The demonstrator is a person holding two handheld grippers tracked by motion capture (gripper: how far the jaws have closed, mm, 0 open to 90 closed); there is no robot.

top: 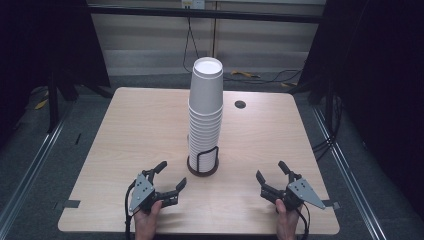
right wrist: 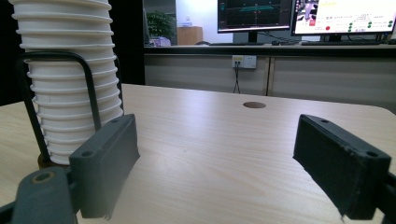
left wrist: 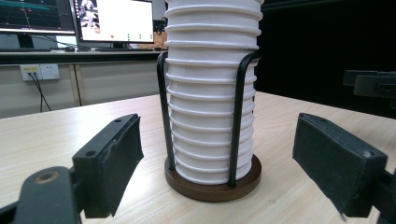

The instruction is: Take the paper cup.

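A tall stack of white paper cups [top: 205,110] stands in a black wire holder with a round brown base [top: 202,171] at the middle of the wooden table [top: 130,130]. My left gripper [top: 172,174] rests near the front edge, left of the holder, jaws wide apart and empty. My right gripper [top: 270,170] lies to the holder's right, also spread and empty. In the left gripper view the cups [left wrist: 210,107] and base [left wrist: 212,186] stand straight ahead between the jaws of the left gripper [left wrist: 219,140], a little beyond them. In the right gripper view the cups [right wrist: 70,84] sit off to the left of the right gripper [right wrist: 215,144].
A round cable hole [top: 240,104] is in the table behind and right of the stack, also seen as the hole [right wrist: 254,104]. Monitors [left wrist: 112,21] stand on a desk beyond the table. Cables [top: 260,77] lie on the floor behind. Dark curtains flank both sides.
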